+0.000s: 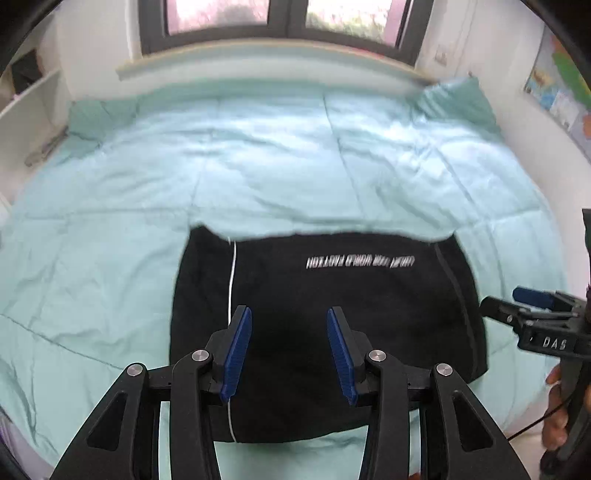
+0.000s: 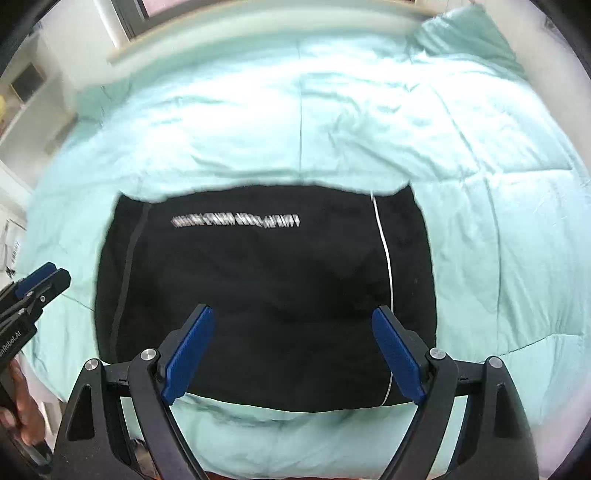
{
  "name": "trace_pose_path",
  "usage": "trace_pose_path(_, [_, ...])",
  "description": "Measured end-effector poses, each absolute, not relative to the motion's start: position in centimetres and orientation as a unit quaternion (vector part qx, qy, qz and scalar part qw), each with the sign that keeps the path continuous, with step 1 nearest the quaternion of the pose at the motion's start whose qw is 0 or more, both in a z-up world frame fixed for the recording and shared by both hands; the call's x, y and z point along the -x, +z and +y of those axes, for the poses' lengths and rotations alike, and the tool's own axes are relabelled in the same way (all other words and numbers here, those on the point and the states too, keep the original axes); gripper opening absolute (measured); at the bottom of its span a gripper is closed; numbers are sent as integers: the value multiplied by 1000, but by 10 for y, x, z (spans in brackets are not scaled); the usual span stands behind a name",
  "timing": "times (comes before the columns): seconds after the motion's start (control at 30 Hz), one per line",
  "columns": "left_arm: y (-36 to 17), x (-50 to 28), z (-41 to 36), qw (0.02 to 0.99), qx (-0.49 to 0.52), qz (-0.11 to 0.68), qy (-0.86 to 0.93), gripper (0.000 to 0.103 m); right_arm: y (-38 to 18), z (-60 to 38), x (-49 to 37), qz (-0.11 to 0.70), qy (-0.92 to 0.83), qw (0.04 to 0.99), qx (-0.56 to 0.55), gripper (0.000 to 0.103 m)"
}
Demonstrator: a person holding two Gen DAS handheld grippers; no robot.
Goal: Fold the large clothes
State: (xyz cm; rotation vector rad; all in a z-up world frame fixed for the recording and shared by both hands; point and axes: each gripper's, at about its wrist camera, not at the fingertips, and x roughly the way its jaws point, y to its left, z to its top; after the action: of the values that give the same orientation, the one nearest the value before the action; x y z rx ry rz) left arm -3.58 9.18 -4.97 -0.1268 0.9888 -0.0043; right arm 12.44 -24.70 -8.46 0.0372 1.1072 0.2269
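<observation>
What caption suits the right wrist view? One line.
Open right tongs above a folded black garment on a mint quilt.

Soft daylight from the window (image 1: 288,18); motion-blurred, fisheye-warped edges.

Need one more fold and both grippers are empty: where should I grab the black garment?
Probably the two near corners of the black garment, on the hem edge closest to the grippers. It lies flat on the mint comforter, so slide one finger under from the near side. The left gripper and right gripper both hang open above it.
</observation>
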Motion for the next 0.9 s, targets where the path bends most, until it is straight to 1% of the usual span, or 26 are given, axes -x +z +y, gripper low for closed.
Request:
trace_pose_path(0.1, [-24,42,93,886,70,458,4,45,-70,-241,-96,506,103,856,-26,89])
trace_pose_path(0.17, [-16,46,85,879,92,468,-12,45,-62,-244,-95,495,97,863,-27,89])
trace_pose_path(0.23, [1,54,76,880,115,460,-32,45,-53,-247,-89,483,94,870,-30,89])
trace_pose_path(0.4, [36,60,41,899,57,435,-7,45,-21,-245,-72,450,91,888,-24,89])
trace_pose_path(0.53, [56,65,30,904,50,424,7,45,-4,-242,-59,431,85,898,-10,90])
trace_pose_path(0.73, [66,69,22,909,38,414,23,45,8,-239,-50,420,81,904,-4,90])
trace_pose_path(0.9, [62,64,17,907,41,418,23,45,10,-240,-52,423,79,903,-10,90])
